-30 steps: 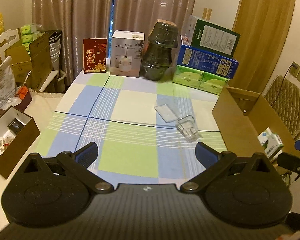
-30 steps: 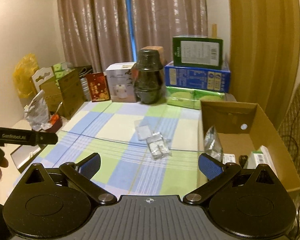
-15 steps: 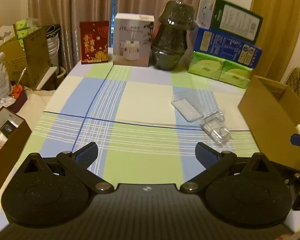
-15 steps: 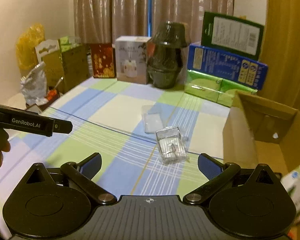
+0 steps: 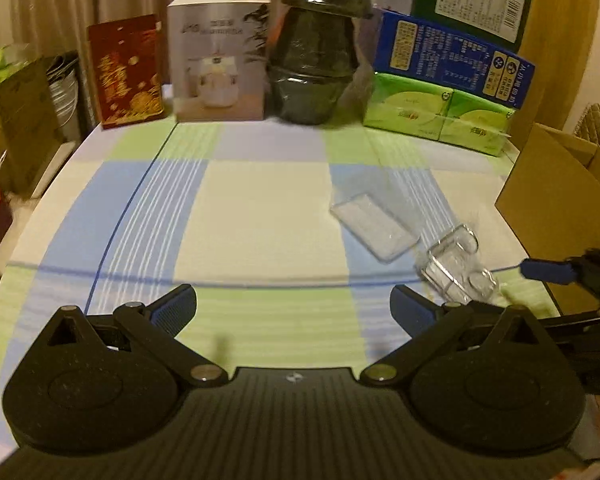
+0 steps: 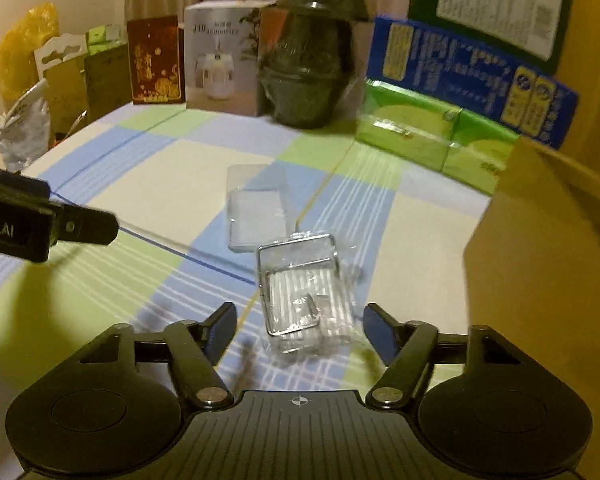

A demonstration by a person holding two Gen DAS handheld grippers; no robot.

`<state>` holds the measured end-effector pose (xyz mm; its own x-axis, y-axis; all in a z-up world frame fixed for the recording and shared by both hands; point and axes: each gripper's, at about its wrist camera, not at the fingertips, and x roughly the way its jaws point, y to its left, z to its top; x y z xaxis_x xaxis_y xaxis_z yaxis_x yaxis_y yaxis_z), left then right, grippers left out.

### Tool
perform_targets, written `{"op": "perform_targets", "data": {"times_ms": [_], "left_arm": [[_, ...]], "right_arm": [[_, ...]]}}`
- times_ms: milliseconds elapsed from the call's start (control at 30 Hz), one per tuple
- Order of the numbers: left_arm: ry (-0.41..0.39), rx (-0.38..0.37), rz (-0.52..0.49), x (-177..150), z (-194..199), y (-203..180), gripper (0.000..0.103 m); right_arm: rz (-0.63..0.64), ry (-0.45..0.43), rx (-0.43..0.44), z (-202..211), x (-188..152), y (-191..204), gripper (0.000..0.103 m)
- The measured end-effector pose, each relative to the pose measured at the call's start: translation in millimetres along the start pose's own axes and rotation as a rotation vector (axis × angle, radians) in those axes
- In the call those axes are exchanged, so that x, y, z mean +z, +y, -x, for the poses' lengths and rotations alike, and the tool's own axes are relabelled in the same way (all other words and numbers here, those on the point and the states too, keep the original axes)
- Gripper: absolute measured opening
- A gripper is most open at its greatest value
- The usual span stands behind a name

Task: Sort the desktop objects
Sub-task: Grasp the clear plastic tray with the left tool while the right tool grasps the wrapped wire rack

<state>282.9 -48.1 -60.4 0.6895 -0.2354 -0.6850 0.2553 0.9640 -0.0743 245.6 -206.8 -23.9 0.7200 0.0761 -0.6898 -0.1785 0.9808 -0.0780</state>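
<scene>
A clear plastic box [image 6: 300, 288] lies on the checked tablecloth, just ahead of my right gripper [image 6: 300, 330], whose jaws are open on either side of its near end. It also shows in the left wrist view [image 5: 456, 270]. A flat clear plastic tray [image 6: 256, 210] lies beyond it, also seen in the left wrist view [image 5: 374, 226]. My left gripper [image 5: 292, 310] is open and empty, low over the tablecloth, left of both items. The open cardboard box [image 6: 540, 248] stands at the right.
Along the table's back stand a red packet [image 5: 126, 70], a white product box [image 5: 220, 58], a dark wrapped stack of bowls [image 5: 316, 52], green tissue packs [image 5: 436, 118] and blue and green cartons [image 5: 452, 56]. Cluttered boxes stand off the left edge.
Both grippers have moved forward and down toward the table. My right gripper has closed in on the clear plastic box, which now sits between its open jaws.
</scene>
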Motion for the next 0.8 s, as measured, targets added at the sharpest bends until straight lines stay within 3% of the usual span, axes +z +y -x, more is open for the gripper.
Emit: {"op": "perform_targets", "data": {"times_ms": [133,200,433,633,800], "left_arm": [[0.003,-0.035,0.036,7.3,-16.5,2.6,0.101],[0.007,-0.031,0.042,8.6,-23.1,1.6,0.101],[0.014,-0.028,0.080,11.4,-33.2,0.5,0.101],[-0.006,-0.002,0.055,13.8,-34.0,4.1,0.101],[-0.003,0.003,0.074,13.9,-37.6,12.5,0.101]], "right_arm": [[0.022,0.020,-0.004,-14.0,0.2,0.0,0.046],[0.042,0.025,-0.018,-16.1,0.5,2.6,0.032],[-0.054,-0.031,-0.074,-11.0,12.1,-10.5,0.028],[-0.052,-0.041,-0.088,-30.2,24.3,-7.3,0.028],[-0.030,-0.059,0.047,-33.8,25.3,7.7,0.028]]}}
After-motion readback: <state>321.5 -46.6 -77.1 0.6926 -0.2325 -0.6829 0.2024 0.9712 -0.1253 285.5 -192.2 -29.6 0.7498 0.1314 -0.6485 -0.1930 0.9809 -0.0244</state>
